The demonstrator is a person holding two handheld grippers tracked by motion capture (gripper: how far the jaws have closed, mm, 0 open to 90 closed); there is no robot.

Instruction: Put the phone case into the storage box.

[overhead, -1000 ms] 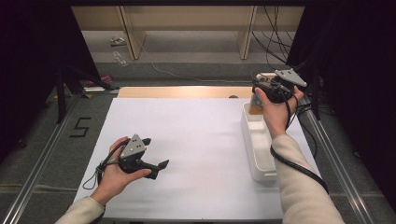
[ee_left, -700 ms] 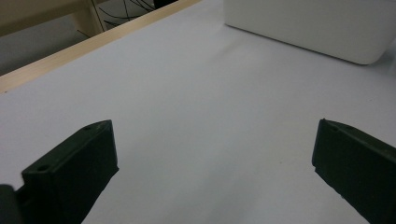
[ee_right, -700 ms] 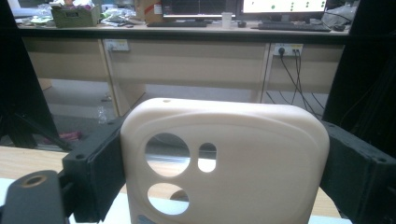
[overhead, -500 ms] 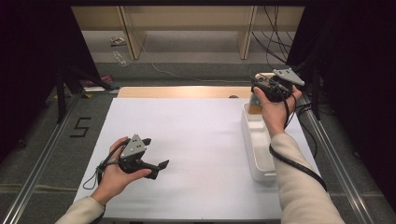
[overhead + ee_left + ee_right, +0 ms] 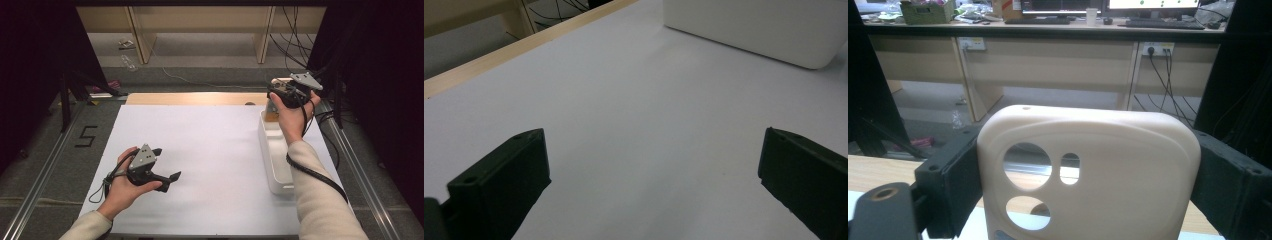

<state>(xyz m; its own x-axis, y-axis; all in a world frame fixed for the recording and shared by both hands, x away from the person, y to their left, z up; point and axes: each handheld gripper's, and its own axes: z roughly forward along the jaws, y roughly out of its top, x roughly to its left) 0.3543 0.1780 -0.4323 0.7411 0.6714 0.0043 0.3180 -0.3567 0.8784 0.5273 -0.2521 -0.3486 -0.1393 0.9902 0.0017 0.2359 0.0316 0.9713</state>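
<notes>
A cream phone case with round camera cut-outs stands upright between the jaws of my right gripper, which is shut on its two side edges. In the high view the right gripper hangs in the air over the far end of a white bin, with the phone case showing pale at its tip. Low over the white sheet at the near left, my left gripper is open and holds nothing. Its own view has the left gripper with its jaws wide apart over bare sheet, facing the white bin.
A white sheet covers the table, with a wooden strip along its far edge. Metal rails run down both sides. A mat marked 5 lies at the left. Desks and cables stand beyond the table.
</notes>
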